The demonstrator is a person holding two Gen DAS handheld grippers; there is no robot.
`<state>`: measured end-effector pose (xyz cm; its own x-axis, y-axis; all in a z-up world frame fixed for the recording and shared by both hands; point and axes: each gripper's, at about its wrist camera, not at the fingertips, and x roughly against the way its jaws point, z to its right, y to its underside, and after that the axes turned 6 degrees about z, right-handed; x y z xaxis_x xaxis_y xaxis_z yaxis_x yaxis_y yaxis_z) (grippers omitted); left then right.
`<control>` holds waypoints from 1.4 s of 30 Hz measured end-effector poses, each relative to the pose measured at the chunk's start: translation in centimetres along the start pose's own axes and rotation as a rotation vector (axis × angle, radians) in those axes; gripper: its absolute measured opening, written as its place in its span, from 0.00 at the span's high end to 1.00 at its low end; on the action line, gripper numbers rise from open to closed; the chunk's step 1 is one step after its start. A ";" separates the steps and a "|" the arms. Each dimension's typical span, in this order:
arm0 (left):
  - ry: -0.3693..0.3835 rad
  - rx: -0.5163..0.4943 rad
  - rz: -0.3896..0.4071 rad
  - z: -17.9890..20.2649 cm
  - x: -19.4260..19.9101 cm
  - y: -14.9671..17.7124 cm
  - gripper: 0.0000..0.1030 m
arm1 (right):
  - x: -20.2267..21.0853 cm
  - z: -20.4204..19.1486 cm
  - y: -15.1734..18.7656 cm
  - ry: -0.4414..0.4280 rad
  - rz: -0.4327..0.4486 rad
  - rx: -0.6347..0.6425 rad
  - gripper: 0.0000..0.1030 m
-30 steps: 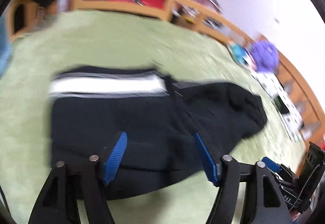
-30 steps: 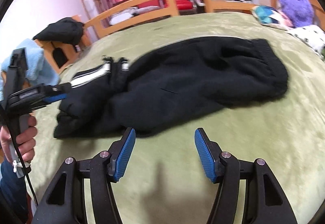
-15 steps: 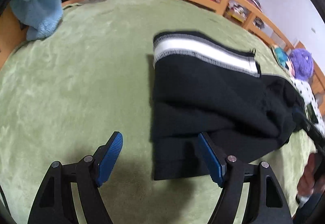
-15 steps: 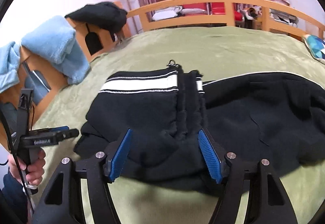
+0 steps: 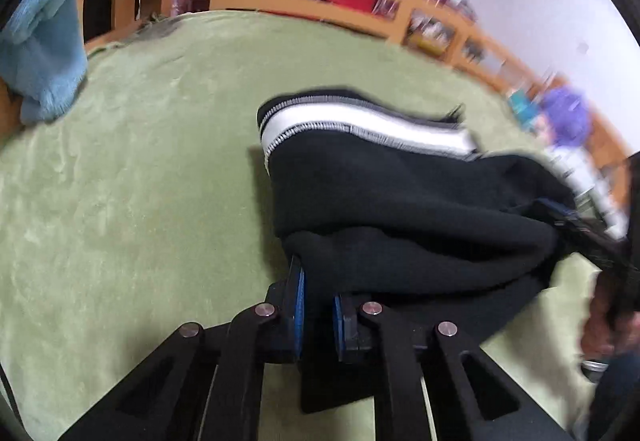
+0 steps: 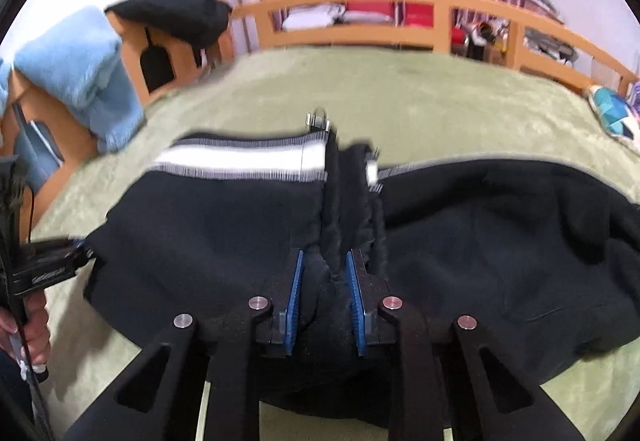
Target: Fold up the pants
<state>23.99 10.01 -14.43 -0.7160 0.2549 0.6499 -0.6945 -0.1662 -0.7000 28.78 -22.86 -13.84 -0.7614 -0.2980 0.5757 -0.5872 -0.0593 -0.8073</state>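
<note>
The black pants (image 5: 400,209) with a white striped waistband (image 5: 360,129) lie partly folded on a green blanket (image 5: 140,181). My left gripper (image 5: 318,305) is shut on the near edge of the pants at their left end. In the right wrist view the pants (image 6: 500,241) spread across the middle, waistband (image 6: 240,161) at the back left. My right gripper (image 6: 326,289) is shut on a bunched fold of the pants at their middle. The left gripper (image 6: 76,253) shows there at the pants' left edge.
A wooden bed rail (image 6: 400,9) runs along the far side. A light blue towel (image 6: 76,61) and a dark garment (image 6: 176,13) hang on the frame at the left. A purple plush toy (image 5: 568,117) and patterned items lie at the right edge.
Both grippers were open half a second ago. Both have moved forward onto the near edge of the pants and closed on the fabric.
</note>
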 end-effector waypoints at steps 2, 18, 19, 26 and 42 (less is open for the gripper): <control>0.062 0.032 0.003 -0.5 1.5 0.2 0.90 | 1.8 0.6 -0.7 -0.037 0.052 -0.042 0.79; 0.003 -0.022 0.002 -1.0 4.0 4.9 0.91 | 0.8 1.2 1.2 -0.003 -0.087 -0.050 0.62; 0.024 0.027 0.009 -1.6 4.3 4.1 0.91 | 1.3 1.0 0.7 -0.016 -0.060 -0.047 0.59; 0.066 0.090 -0.078 -1.6 1.0 2.7 0.62 | -0.7 -0.7 -4.3 -0.047 0.034 0.081 0.40; 0.186 0.139 -0.230 -1.7 -3.6 5.7 0.62 | -14.8 -0.2 -8.3 -0.198 -0.237 0.094 0.85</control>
<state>22.68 9.79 -21.27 -0.5226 0.4685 0.7123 -0.8490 -0.2091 -0.4853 44.88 -17.76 -15.66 -0.5329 -0.4444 0.7201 -0.7070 -0.2338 -0.6675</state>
